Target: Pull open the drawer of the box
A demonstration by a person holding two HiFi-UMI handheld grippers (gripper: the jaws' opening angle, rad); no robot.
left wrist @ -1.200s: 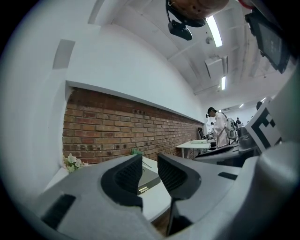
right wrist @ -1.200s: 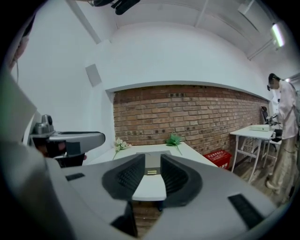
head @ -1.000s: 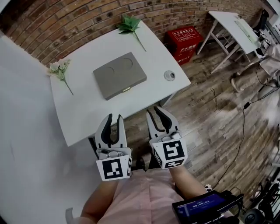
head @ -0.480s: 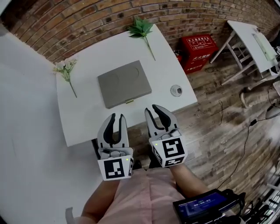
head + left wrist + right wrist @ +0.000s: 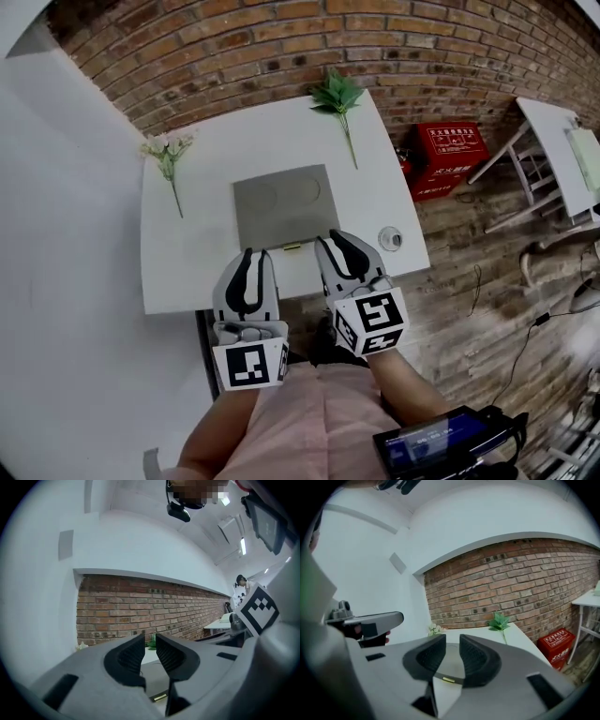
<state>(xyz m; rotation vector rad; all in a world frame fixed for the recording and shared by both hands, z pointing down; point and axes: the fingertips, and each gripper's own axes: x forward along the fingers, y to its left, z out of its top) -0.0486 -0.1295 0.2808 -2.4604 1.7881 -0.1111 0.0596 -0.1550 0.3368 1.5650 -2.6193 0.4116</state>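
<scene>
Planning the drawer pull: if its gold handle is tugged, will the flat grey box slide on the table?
Probably slides: the grey box sits unbraced on a smooth white table. Tipping seems unlikely, since it is low and wide. The gold handle looks tiny, so a grip may slip.

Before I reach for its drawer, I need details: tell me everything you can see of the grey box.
The grey box is flat, rectangular and matte, with two shallow round recesses in its top. A brass-coloured pull sits at the middle of its near edge. The drawer looks shut. It lies flat on the white table, with nothing on it.
</scene>
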